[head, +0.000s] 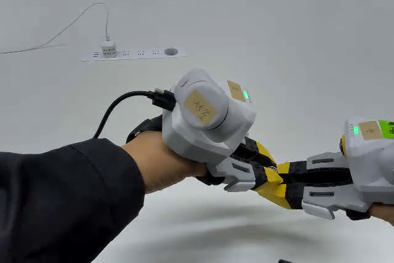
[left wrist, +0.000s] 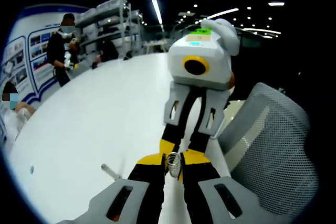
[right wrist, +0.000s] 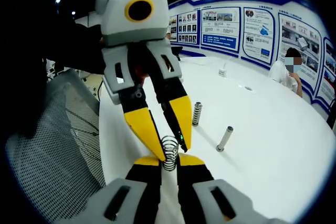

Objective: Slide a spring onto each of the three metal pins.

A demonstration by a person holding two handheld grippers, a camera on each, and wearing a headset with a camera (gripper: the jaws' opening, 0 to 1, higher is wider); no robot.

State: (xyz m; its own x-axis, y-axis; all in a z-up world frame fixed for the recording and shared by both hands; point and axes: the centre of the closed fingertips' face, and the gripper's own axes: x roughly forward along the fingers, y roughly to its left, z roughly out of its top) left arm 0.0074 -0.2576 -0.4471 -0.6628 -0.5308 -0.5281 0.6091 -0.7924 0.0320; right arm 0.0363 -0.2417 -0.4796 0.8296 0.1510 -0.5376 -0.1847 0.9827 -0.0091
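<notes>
Yellow-tipped left hand-held gripper (left wrist: 174,159) and right hand-held gripper (right wrist: 169,162) both pinch one spring (right wrist: 169,149), its lower end hidden between jaws.

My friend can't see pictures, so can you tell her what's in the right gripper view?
Two grippers meet nose to nose over a white table, the right gripper and the left gripper both pinching one small spring between their yellow tips. Behind them stand a spring-covered pin and a bare metal pin.

Opposed close gripper views, shared spring (left wrist: 174,164)
</notes>
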